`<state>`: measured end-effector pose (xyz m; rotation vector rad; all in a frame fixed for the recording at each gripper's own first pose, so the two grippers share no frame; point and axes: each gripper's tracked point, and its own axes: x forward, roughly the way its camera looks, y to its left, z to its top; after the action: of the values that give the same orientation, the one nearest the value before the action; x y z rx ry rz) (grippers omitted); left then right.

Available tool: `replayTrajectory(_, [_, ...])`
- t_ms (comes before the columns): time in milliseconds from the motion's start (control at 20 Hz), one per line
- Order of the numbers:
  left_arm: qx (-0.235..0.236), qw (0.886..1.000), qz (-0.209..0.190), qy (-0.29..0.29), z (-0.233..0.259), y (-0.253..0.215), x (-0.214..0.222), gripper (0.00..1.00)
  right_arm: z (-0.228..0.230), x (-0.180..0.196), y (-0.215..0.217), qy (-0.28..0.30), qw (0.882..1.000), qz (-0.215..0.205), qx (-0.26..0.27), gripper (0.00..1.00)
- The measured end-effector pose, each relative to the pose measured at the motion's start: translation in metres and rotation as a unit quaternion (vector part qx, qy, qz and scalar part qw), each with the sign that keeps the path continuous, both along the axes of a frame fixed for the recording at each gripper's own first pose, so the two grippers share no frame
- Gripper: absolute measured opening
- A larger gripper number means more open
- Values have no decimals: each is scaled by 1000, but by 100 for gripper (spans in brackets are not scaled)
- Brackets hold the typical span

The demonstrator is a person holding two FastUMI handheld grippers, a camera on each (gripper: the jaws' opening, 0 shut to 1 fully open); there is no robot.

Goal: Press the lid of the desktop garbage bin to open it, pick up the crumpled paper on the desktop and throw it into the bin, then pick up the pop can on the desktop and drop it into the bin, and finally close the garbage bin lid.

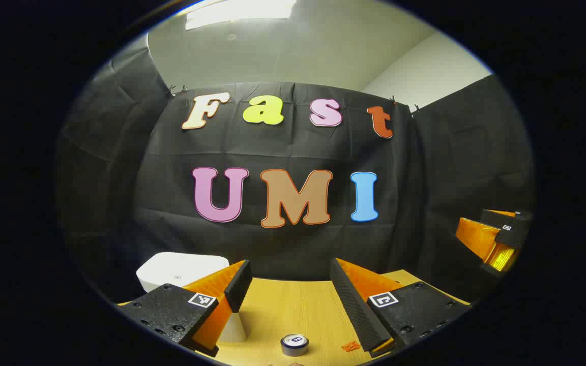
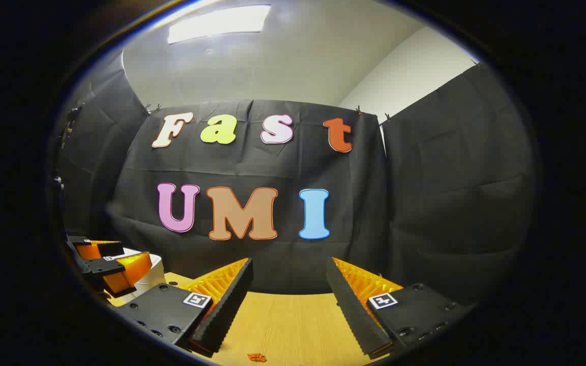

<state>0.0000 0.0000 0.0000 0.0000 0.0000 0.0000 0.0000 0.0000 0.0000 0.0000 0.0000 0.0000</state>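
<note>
A white desktop bin (image 1: 181, 268) stands at the left of the wooden table (image 1: 293, 310), its flat lid down; my left finger partly covers its base. The pop can (image 1: 294, 343) stands upright low between my left gripper's fingers, only its silver top showing. My left gripper (image 1: 289, 264) is open, above the table and right of the bin, holding nothing. My right gripper (image 2: 288, 262) is open too, with bare tabletop between its fingers. In the right gripper view the left gripper (image 2: 107, 262) hangs in front of the bin (image 2: 151, 269). The left gripper view shows the right gripper (image 1: 496, 236) far right.
A small orange scrap (image 1: 350, 346) lies on the table right of the can, and shows again as a scrap (image 2: 256, 357) near the front edge. Black cloth walls close the booth behind and on both sides of the table (image 2: 293, 315).
</note>
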Motion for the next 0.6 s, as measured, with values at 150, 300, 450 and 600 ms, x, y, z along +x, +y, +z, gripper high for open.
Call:
replayTrajectory(150, [0, 1000, -1, 0, -1, -1, -1, 93, -2, -2, 0, 2, 1000, 0, -7, 96])
replayTrajectory(300, [3, 1000, -1, -2, 0, 0, 0, 93, -2, -2, 0, 5, 1000, 0, -7, 96])
replayTrajectory(450, [3, 1000, -1, -1, -1, 0, -3, 93, 0, -4, -2, 1, 1000, -2, -7, 96])
replayTrajectory(600, [4, 1000, 3, 2, -2, 4, -3, 93, 2, -4, -4, -1, 1000, -6, -6, 96])
